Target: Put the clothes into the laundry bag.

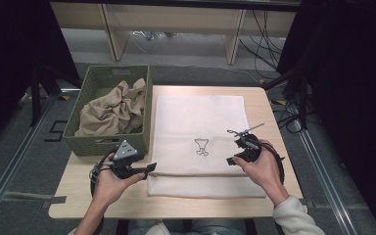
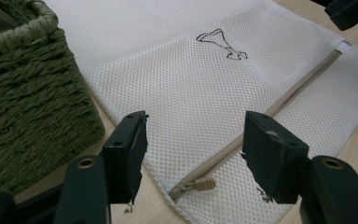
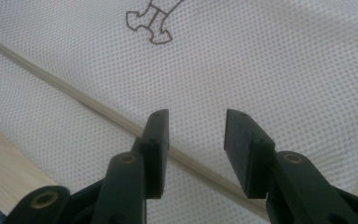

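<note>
High view: I watched a pale wooden table (image 1: 274,193) set on a grey floor, dark curtains at both sides and a light shelf frame with loose cables behind it. A white mesh laundry bag (image 1: 200,122) lay flat across the table's middle and right, a small outline drawing (image 1: 201,147) printed on it. A green woven basket (image 1: 78,139) stood touching the bag's left edge, crumpled tan cloth (image 1: 112,110) inside it.

My left gripper (image 1: 149,169) hovered at the bag's near-left corner, jaws parted and holding nothing; in the left gripper view the zip pull (image 2: 204,185) lay on the mesh between them, untouched. My right gripper (image 1: 231,160) sat over the bag's right part, jaws spread wide and empty above the zip line (image 3: 65,91).

The basket's far wall hid part of the cloth, and the bag's contents, if any, I could not make out.

Bare wood ran along the table's near edge and right side; the basket closed off the left.
</note>
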Tool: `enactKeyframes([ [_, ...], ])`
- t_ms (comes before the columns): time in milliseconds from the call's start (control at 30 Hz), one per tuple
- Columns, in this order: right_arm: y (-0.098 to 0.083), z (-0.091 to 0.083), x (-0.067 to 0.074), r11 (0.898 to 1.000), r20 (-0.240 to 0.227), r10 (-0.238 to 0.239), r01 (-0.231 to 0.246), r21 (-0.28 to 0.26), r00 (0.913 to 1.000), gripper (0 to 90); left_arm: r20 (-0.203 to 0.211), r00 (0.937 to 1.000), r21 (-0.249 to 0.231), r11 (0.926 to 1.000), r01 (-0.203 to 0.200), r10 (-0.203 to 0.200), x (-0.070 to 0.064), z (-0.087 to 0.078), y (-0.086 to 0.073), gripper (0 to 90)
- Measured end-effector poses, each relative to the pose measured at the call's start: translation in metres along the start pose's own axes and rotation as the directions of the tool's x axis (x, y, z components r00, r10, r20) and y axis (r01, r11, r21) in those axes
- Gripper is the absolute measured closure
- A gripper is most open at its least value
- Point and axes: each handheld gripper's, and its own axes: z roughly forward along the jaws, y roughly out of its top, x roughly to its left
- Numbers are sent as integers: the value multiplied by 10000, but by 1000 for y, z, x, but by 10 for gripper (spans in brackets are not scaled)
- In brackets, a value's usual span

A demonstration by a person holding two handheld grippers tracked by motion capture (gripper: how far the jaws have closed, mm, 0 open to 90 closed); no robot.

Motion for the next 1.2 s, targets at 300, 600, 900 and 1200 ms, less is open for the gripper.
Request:
enactKeyframes([
  [300, 10, 19, 15, 9965, -370, -810, 818, 189, 9960, 603, -50, 10000, 78, 9999, -81, 81, -3, 1, 1, 391],
  [600, 18, 44, 34, 9860, -581, -1521, 1555, 594, 9867, 584, 43, 9999, 309, 9994, -158, 157, -1, 1, 1, 385],
  [900, 18, 64, 46, 9648, -735, -2395, 2458, 940, 9681, 533, 46, 9998, 411, 9990, -178, 176, -2, 3, 0, 382],
  [1200, 16, 73, 49, 9525, -599, -2718, 2773, 1261, 9605, 517, 65, 9998, 449, 9988, -216, 213, -2, 3, -1, 382],
])
